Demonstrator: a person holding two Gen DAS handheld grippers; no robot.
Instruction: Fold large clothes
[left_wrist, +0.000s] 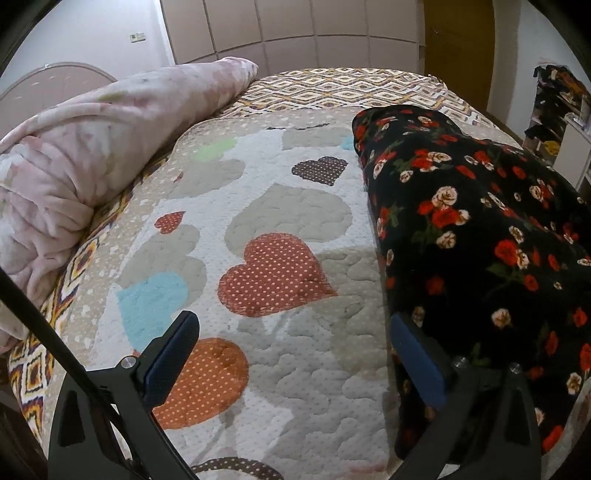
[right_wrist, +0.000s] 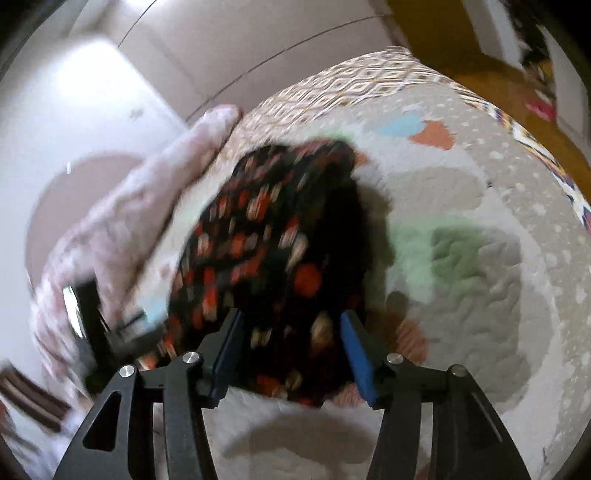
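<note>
Bed, floral garment at 3 o'clock. Left gripper wide open, empty; right gripper parted, garment between, unpinched. Risk: fold slumping apart.

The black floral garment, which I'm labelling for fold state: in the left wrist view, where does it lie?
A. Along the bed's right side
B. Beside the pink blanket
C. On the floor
A: the black floral garment lies along the right of the heart-patterned quilt.
</note>
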